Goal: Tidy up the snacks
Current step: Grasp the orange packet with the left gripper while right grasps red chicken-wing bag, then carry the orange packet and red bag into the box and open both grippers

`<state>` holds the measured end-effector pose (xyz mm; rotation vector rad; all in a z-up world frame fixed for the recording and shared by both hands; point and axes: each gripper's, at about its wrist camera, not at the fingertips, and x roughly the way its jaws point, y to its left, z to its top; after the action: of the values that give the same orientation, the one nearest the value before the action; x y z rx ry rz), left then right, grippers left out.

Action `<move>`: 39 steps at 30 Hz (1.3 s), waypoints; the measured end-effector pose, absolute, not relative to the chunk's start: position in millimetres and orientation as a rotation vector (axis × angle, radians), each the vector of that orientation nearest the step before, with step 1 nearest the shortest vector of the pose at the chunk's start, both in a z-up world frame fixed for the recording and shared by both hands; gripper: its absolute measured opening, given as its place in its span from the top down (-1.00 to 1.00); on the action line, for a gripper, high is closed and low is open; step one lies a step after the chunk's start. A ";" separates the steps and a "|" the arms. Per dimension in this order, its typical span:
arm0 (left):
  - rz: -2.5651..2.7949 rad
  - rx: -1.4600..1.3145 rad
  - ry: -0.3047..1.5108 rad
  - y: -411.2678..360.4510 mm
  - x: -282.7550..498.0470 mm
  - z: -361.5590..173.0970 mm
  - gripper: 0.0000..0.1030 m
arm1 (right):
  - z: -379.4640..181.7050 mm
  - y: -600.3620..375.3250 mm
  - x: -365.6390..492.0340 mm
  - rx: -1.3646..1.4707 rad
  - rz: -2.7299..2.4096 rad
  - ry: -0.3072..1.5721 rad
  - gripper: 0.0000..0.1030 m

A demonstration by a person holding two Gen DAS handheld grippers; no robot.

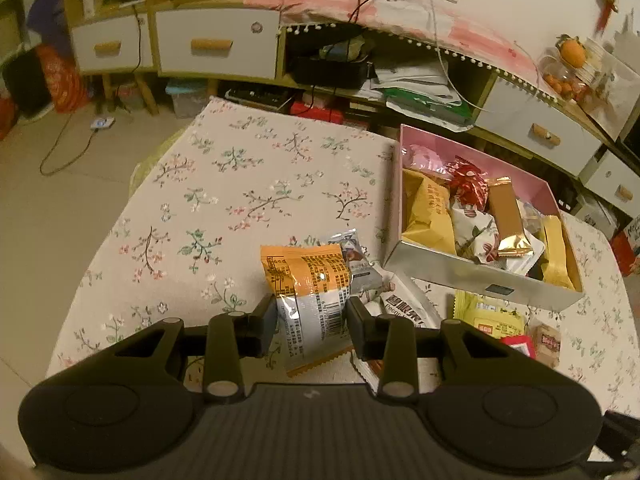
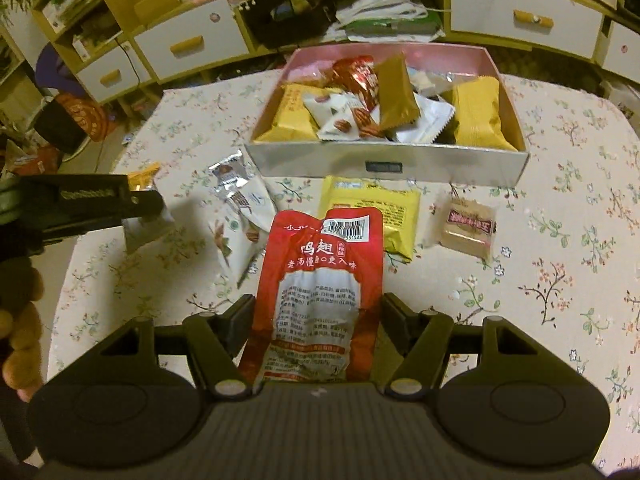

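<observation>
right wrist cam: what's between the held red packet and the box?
A yellow-green packet lies on the cloth between the red packet in the right gripper and the box, seen in the right wrist view.

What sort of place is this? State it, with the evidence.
Probably a lived-in room at home, not a shop or lab: a table under a flowered tablecloth, a low cabinet with white drawers and cluttered open shelves, and a box of mixed snack packets.

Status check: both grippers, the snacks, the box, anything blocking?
Left gripper shut on orange packet. Right gripper shut on red packet. Box ahead, already crowded. Loose packets between, path above open.
</observation>
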<state>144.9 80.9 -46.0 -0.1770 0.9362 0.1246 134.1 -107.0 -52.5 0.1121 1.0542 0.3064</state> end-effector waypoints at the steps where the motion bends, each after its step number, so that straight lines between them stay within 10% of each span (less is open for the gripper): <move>1: 0.123 -0.168 0.932 79.5 144.8 -45.5 0.17 | -50.8 -107.3 134.1 0.113 0.309 1.049 -0.24; 39: -0.092 -0.289 0.902 39.1 181.3 -28.7 0.17 | 11.3 -238.6 198.6 0.251 0.157 0.696 -0.24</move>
<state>181.3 39.1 -28.7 -0.2888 0.9018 -0.0921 198.6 -238.6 11.3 0.2510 0.6956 0.1569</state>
